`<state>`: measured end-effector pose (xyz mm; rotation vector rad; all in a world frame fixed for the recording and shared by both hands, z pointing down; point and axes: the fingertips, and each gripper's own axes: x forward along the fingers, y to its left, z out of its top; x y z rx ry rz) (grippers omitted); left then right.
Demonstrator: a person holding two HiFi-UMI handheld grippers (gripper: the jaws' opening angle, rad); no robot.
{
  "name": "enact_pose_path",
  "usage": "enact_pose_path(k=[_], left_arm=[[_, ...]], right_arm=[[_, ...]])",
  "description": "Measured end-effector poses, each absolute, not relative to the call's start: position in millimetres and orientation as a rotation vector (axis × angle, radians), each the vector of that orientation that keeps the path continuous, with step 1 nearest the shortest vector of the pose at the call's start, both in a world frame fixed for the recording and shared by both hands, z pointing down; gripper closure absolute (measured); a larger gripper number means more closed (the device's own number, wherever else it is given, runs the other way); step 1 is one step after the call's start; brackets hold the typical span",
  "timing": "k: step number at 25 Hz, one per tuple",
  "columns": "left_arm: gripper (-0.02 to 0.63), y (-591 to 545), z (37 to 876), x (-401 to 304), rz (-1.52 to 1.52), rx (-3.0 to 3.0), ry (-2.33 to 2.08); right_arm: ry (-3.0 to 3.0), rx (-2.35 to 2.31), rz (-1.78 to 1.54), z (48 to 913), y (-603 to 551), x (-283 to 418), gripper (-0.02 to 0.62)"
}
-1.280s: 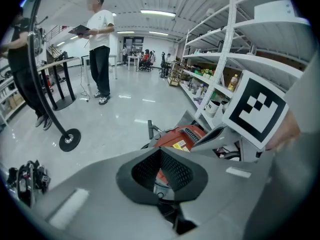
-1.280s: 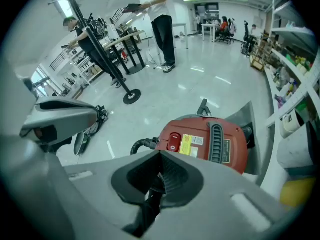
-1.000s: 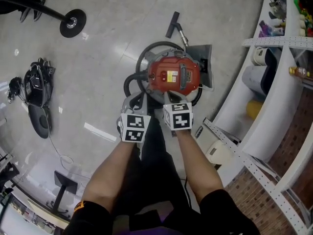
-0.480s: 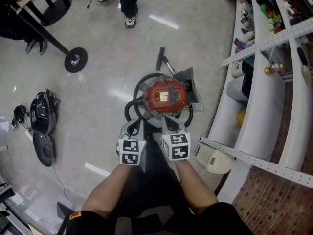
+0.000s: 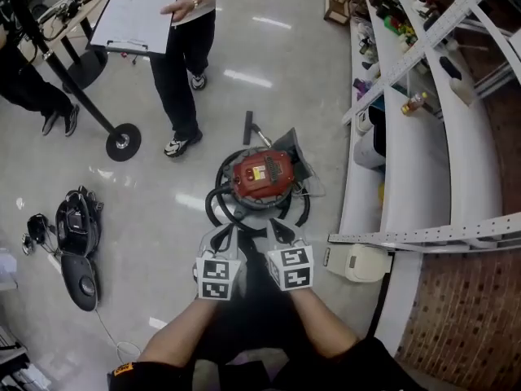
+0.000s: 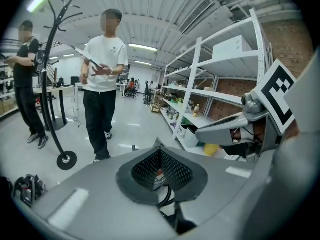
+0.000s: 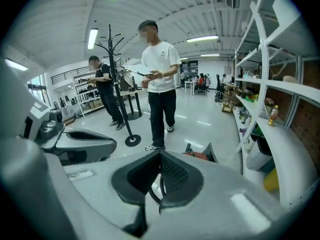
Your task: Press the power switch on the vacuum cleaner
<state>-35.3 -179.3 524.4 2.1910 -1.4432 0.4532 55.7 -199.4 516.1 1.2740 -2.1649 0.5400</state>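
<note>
The red vacuum cleaner stands on the floor straight ahead, its black hose coiled round its base and a floor nozzle lying behind it. Both grippers hang side by side on my side of it, clear of it and touching nothing. In the head view the left gripper and right gripper point at the vacuum. Both are shut and hold nothing: the pads meet at the tip in the left gripper view and the right gripper view. A strip of the red vacuum shows past the right jaws.
A person with a clipboard stands just beyond the vacuum. A coat stand's round base and a second person are at far left. Black gear lies on the floor at left. White curved shelving and a beige box line the right.
The view has pulled back and up, so the vacuum looks smaller and farther. The grippers, close over its near edge a second ago, now sit apart from it. The person with the clipboard has come into view.
</note>
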Motion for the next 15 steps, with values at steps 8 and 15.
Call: enact_pose_path(k=[8, 15], left_arm=[[0.591, -130, 486, -16, 0.459, 2.267, -1.41], [0.591, -92, 482, 0, 0.465, 2.268, -1.427]], right_arm=[[-2.195, 1.292, 0.501, 475, -150, 70, 0.603], [-2.22, 1.299, 0.465, 464, -112, 98, 0.603]])
